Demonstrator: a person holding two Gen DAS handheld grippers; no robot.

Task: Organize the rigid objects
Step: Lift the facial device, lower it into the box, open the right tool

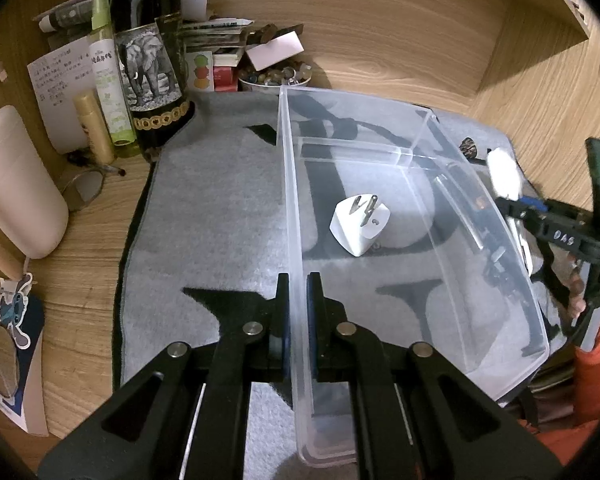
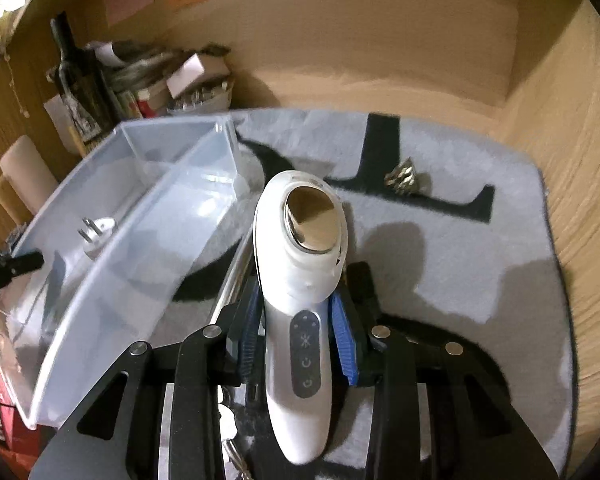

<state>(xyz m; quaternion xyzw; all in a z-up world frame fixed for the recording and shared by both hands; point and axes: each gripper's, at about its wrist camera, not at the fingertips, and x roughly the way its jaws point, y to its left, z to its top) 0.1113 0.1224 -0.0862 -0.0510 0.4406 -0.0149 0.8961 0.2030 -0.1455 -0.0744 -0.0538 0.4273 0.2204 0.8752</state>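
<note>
A clear plastic box (image 1: pixel 496 216) lies on a grey mat (image 1: pixel 220 208); my left gripper (image 1: pixel 299 292) is shut on its near left wall. Inside the box lies a white plug adapter (image 1: pixel 358 226) with its prongs up, also in the right wrist view as the adapter (image 2: pixel 98 234) inside the box (image 2: pixel 140 240). My right gripper (image 2: pixel 296 312) is shut on a white handheld device (image 2: pixel 300 280) with a shiny metal head and a grey button strip, held just right of the box. In the left wrist view that device (image 1: pixel 504 172) shows as a white blur beyond the box's right wall.
A dark wine bottle (image 1: pixel 148 52), spray bottles, papers and a bowl of small stones (image 1: pixel 274 78) crowd the back left of the wooden desk. A pink-white container (image 1: pixel 16 184) stands at the left. A small metallic clip (image 2: pixel 404 178) lies on the mat at the right. A hand (image 1: pixel 580 288) holds the right gripper.
</note>
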